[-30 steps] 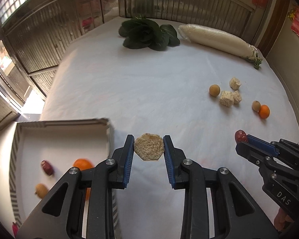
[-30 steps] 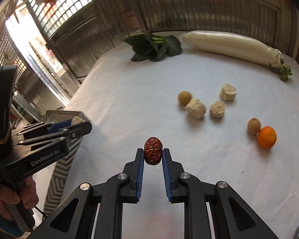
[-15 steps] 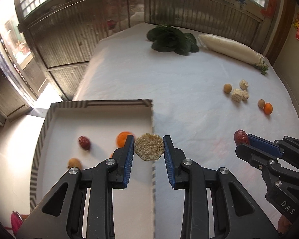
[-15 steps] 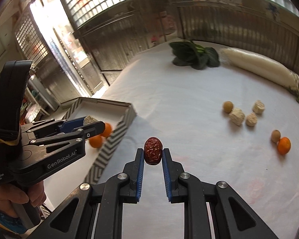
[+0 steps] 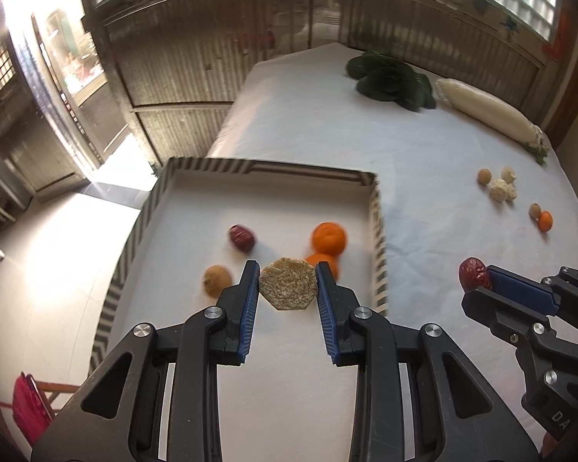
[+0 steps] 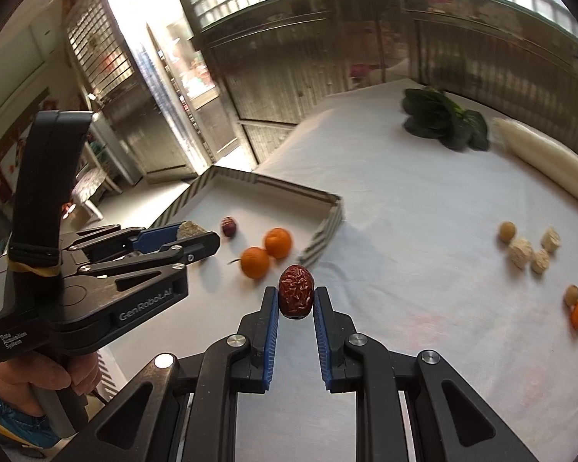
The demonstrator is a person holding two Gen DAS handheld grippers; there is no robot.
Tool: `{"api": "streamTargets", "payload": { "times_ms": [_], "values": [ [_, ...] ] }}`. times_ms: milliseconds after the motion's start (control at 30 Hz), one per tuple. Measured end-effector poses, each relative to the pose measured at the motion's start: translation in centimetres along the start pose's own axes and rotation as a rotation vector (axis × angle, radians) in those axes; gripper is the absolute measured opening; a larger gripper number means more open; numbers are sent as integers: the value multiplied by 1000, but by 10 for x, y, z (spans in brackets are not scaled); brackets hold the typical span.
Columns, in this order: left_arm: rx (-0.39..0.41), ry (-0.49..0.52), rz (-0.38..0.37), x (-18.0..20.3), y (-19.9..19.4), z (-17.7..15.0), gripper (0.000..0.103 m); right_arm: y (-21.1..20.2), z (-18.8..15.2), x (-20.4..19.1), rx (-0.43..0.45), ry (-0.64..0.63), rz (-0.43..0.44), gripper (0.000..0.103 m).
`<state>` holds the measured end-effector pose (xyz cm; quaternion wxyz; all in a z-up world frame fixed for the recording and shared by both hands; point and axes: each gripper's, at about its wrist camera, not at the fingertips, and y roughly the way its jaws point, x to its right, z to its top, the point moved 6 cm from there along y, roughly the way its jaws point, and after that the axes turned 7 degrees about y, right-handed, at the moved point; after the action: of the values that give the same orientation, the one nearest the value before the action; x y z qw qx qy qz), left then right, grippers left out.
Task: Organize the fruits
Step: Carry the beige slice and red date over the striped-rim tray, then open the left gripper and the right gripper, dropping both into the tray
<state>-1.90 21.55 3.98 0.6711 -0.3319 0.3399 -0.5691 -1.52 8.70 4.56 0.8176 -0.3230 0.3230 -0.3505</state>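
At lower centre of the left wrist view, the left claw (image 5: 288, 288) is clamped on a tan hexagonal cake (image 5: 287, 284), held above the near part of the striped-rim tray (image 5: 377, 238). At the right edge of that view the right claw (image 5: 481, 283) appears side-on; in its own view, lower centre, the right claw (image 6: 296, 304) is clamped on a wrinkled red date (image 6: 296, 291), held above the white surface (image 6: 404, 200) just right of the tray's corner.

Already in the tray — a second red date (image 5: 242, 238), two oranges (image 5: 328, 236) touching one another, and a small brown fruit (image 5: 216, 279) near the left claw's finger. These pieces lie loosely spread, none stacked.

Left on the surface, at middle right of the left wrist view — a brown round fruit (image 5: 484, 176) beside three pale crumbly lumps (image 5: 499, 190), and further right a small brown fruit (image 5: 535, 211) touching a small orange (image 5: 545, 220). Leafy greens (image 5: 389, 82) and a long white radish (image 5: 485, 109) lie at the far end, upper right, well apart from the tray.

Judged state: the sorting is roughly half done. Two items are in transit and not yet released; the small orange and two brown fruits remain to be fetched. Whether the pale lumps belong in the tray cannot be told.
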Motion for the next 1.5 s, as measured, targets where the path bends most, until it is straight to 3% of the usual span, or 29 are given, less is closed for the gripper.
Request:
{"api": "streamTargets", "payload": {
  "times_ms": [500,1133,1500],
  "values": [
    [-77,-135,58,-56,17,-40,28,54,-14,-55,-123,-96,82,17],
    [-116,-148,82,-59,41,-52,28,112,-14,-61,-207,-121,63,18],
    [-138,-155,74,-56,48,-57,28,122,-16,-62,-217,-153,53,18]
  ]
}}
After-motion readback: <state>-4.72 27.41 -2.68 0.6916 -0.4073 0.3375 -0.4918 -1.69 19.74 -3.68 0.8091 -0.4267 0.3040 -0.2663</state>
